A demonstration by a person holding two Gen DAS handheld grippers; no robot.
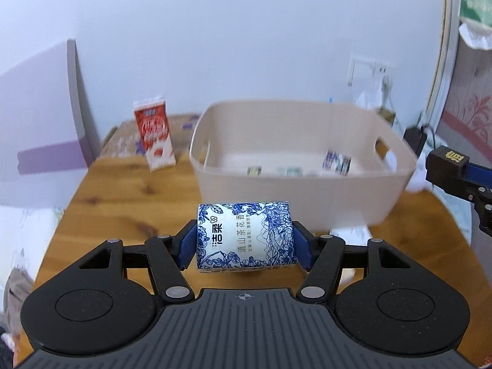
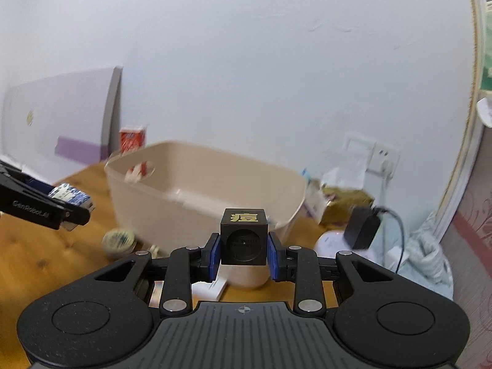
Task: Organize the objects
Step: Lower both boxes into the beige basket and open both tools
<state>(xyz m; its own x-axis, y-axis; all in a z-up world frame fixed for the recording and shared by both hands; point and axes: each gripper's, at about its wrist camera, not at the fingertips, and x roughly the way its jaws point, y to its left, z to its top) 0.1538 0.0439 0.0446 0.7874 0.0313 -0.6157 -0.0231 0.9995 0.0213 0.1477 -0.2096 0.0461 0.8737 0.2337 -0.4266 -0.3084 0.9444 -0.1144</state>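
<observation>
left gripper [image 1: 244, 243] closed on tissue pack [image 1: 246, 237], above the counter [image 1: 123, 203] before the bin [image 1: 292, 190]; soft, light, held across the middle. right gripper [image 2: 244, 253] clamps black cube [image 2: 244, 236]; rigid, likely slick.

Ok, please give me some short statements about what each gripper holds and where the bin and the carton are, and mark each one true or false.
1. The left gripper is shut on a blue-and-white tissue pack. True.
2. The right gripper is open and holds nothing. False: it is shut on a black cube.
3. The beige bin stands on the wooden table. True.
4. The red carton lies inside the bin. False: it stands upright on the table, outside the bin.
5. The bin holds no items. False: a few small items lie on its bottom.
</observation>
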